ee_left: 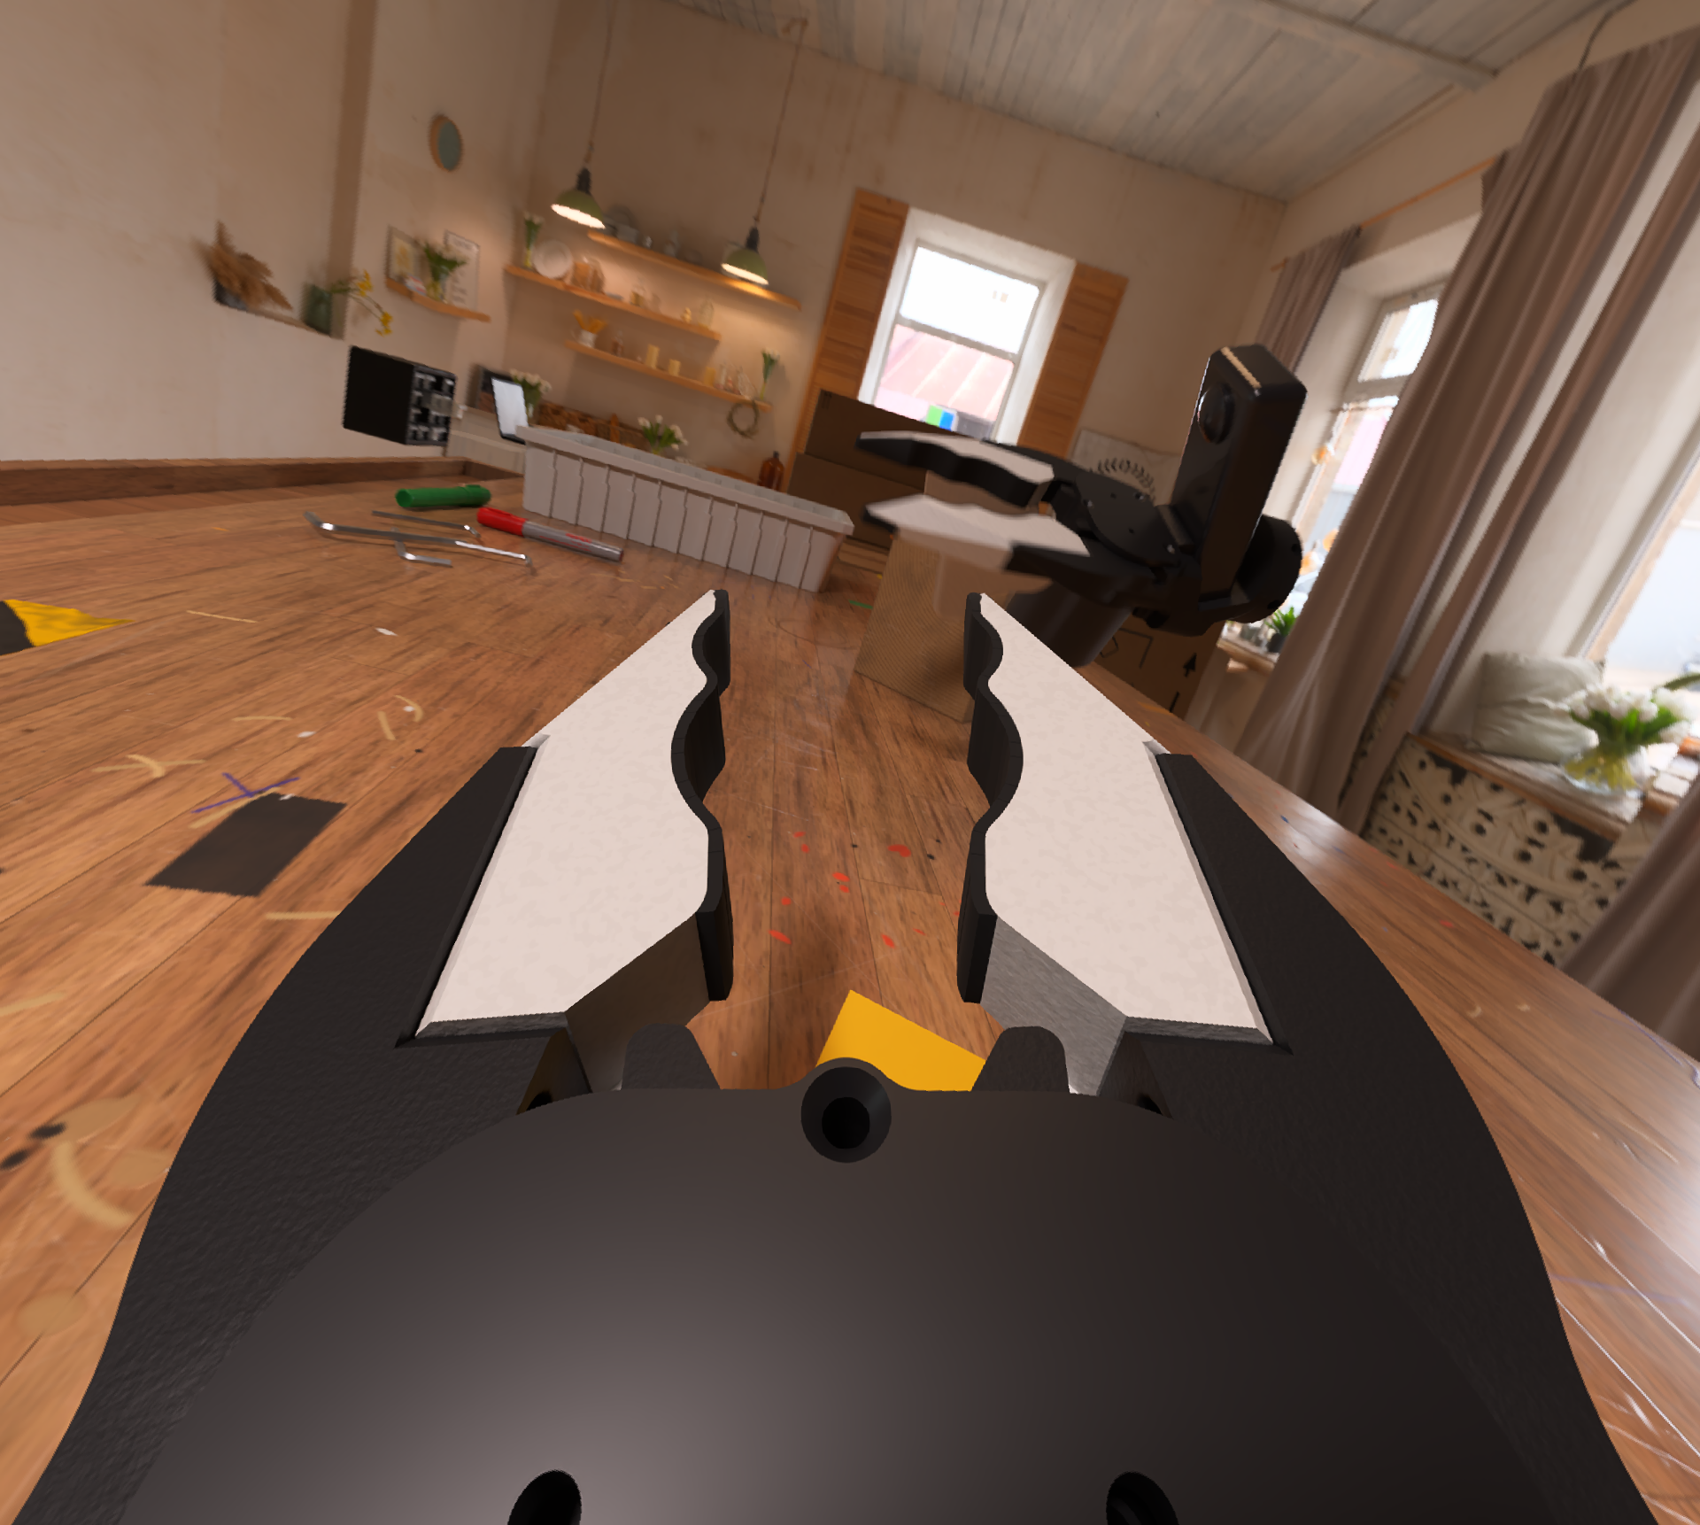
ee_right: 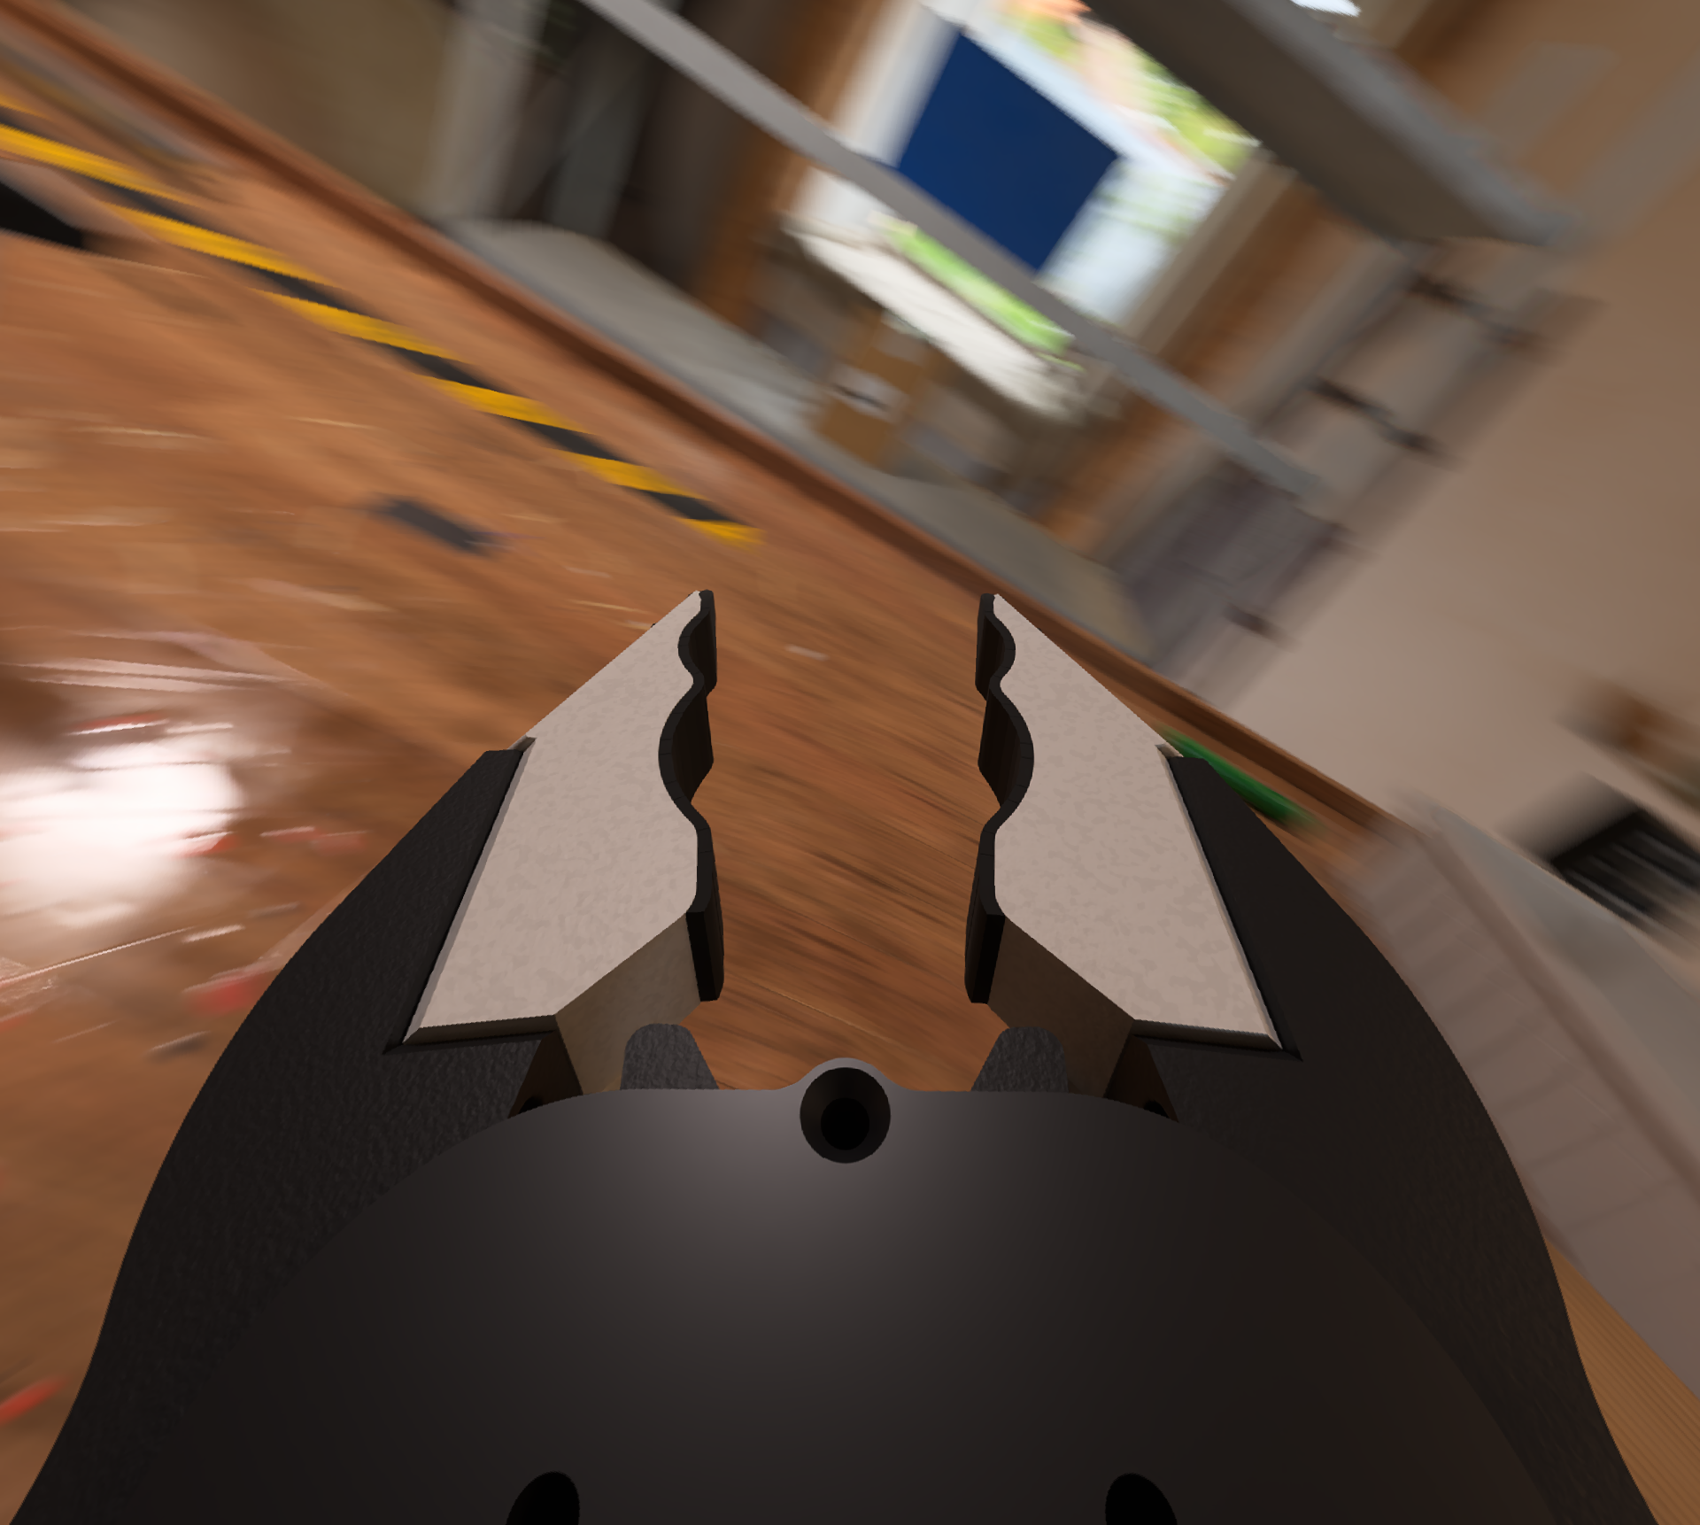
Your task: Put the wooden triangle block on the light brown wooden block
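Observation:
The light brown wooden block (ee_left: 906,644) stands upright on the wooden table (ee_left: 368,745), just beyond my left gripper's right fingertip. A paler wooden piece (ee_left: 980,584) shows at its top, mostly hidden by the right gripper, so I cannot tell its shape. My left gripper (ee_left: 846,607) is open and empty, low over the table and pointing at the block. My right gripper (ee_left: 869,476) is open, its fingers spread just above the block's top. In the right wrist view, which is smeared, the right gripper (ee_right: 846,602) has nothing between its fingers.
A white ribbed bin (ee_left: 690,515), a red marker (ee_left: 552,535), a green object (ee_left: 442,496) and metal tools (ee_left: 414,538) lie at the far left. A yellow piece (ee_left: 897,1039) lies under my left gripper. The table's edge (ee_left: 1380,837) runs along the right.

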You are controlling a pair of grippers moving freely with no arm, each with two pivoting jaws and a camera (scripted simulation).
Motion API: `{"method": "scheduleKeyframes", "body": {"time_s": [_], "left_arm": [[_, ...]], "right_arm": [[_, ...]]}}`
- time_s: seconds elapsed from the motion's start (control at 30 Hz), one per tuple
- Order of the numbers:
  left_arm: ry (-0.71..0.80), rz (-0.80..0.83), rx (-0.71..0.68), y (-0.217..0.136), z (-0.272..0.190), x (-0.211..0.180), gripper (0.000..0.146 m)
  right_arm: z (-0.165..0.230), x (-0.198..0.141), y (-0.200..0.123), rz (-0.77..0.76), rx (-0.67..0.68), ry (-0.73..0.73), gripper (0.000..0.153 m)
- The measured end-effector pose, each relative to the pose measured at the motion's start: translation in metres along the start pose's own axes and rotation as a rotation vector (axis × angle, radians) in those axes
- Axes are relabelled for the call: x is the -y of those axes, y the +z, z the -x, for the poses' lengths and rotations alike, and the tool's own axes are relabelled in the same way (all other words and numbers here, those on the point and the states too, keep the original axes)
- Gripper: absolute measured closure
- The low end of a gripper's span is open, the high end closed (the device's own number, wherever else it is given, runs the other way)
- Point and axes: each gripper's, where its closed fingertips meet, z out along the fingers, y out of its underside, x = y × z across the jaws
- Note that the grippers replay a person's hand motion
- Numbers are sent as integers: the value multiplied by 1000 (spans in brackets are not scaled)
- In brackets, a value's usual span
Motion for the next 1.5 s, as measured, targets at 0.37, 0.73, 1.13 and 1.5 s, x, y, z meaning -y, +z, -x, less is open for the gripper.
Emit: {"method": "scheduleKeyframes", "body": {"time_s": [0.37,0.73,1.13,1.5], "left_arm": [[-4,-45,83,-5,12,6,97],[-7,-38,85,-4,13,4,98],[-21,-38,80,-4,14,4,98],[-43,-47,137,-5,23,5,99]], "right_arm": [[224,7,-4,41,1055,130,74],[261,0,8,162,991,-6,92],[257,1,10,135,937,-31,111],[177,-6,37,189,542,-11,111]]}}
